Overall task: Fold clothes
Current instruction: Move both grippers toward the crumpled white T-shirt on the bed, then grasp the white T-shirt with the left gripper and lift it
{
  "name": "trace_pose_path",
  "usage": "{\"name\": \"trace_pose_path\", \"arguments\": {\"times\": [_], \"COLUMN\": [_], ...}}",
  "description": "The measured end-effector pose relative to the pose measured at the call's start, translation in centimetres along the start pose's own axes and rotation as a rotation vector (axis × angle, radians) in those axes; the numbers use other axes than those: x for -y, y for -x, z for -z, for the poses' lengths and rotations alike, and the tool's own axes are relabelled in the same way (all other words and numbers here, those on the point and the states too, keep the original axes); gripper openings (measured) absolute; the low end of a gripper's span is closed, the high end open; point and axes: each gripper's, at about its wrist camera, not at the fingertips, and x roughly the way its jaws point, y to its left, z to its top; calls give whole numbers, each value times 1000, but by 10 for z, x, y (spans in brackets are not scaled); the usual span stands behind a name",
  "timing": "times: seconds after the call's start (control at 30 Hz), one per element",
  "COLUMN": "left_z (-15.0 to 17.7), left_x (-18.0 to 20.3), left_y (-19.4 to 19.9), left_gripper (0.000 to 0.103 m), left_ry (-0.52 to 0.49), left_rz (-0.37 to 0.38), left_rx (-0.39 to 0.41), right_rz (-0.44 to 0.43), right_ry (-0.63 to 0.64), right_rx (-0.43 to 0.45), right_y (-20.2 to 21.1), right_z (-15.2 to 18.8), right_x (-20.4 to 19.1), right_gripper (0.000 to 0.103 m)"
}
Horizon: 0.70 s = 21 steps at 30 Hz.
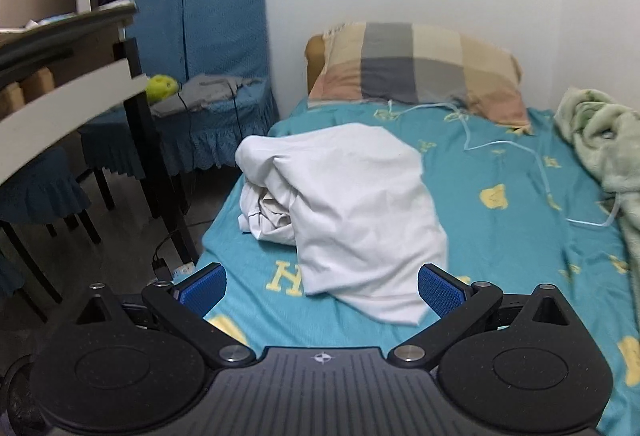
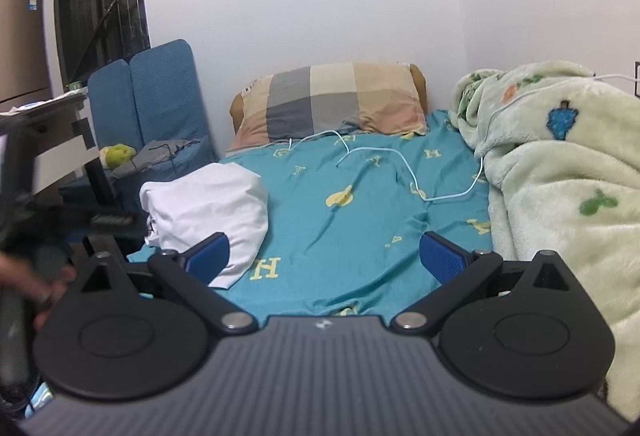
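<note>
At the far left a table (image 1: 72, 48) with dark legs stands beside blue-covered chairs (image 1: 216, 48), one of them carrying grey clothing and a yellow-green ball, so that side of the bed is hemmed in and gives little room to swing an arm. The left gripper (image 1: 322, 286) hovers low over the near edge of the teal bedsheet (image 1: 500, 164), its blue pads spread wide with nothing between them, aimed at the white garment (image 1: 352, 208). That garment lies in a loose heap close to the bed's left edge, one flap draped over bunched layers, its nearest corner just ahead of the left gripper's pads; it probably needs spreading flat before any fold. The right gripper (image 2: 324, 256) is likewise wide open and empty, facing the bare middle of the sheet, which looks like the best open ground for laying the garment out. A thin white cable (image 2: 400, 164) crosses that patch below the checked pillow (image 2: 332, 100) and could snag. On the right, a green fleece blanket (image 2: 560, 172) piles along the wall, closing that edge.
</note>
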Motion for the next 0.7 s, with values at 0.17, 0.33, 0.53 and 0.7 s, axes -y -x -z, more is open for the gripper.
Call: {"name": "trace_pose_path", "arguments": {"times": [0.17, 0.33, 0.53, 0.7], "left_z": [-25, -41, -56, -68], "left_x": [-11, -26, -10, 23], "left_y": [-66, -116, -155, -178], "left_gripper": [103, 103, 98, 64], "left_ry": [114, 254, 236, 86], "left_rz": [-52, -62, -15, -61], "left_rx": [-49, -52, -43, -33], "right_rz": [33, 50, 47, 31], "right_ry": [-13, -36, -38, -68], "right_rx": [-11, -43, -73, -78], "right_y": [-14, -33, -49, -56], "right_z": [9, 14, 20, 23], "right_x": [5, 9, 9, 14], "right_gripper": [103, 103, 103, 103]}}
